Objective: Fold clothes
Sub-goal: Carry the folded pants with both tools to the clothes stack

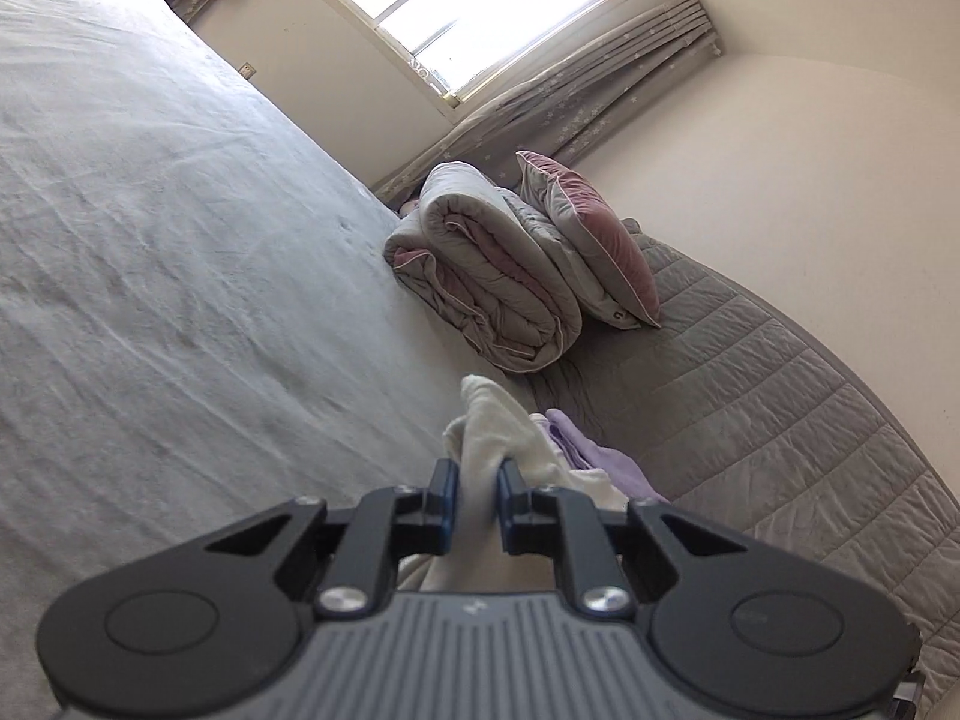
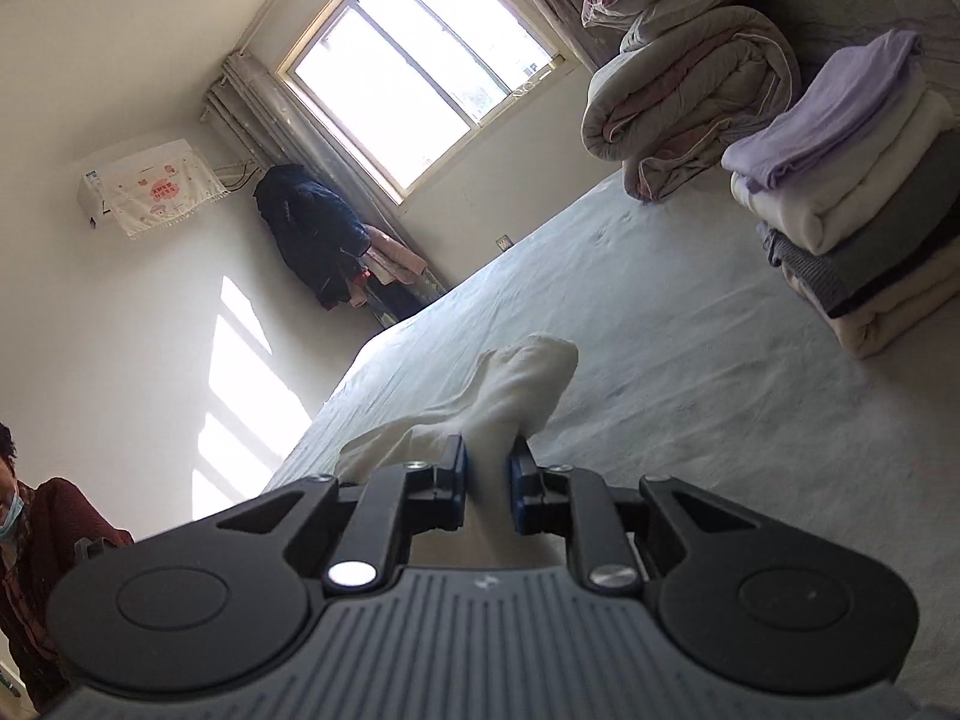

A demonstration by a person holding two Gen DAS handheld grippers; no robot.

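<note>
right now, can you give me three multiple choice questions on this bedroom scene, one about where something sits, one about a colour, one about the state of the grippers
1. Where does the stack of folded clothes sit?
A. on the bed
B. on the floor under the window
C. on the air conditioner

2. What colour is the top item of that stack?
A. dark red
B. light purple
C. black

3. What state are the two grippers in?
A. both open and empty
B. left open, right shut
C. both shut on white cloth

Answers:
1. A, the stack rests on the grey bed sheet near the rolled duvet.
2. B, a light purple garment lies on top.
3. C, the left gripper and the right gripper each pinch the white garment between their fingers.
</note>
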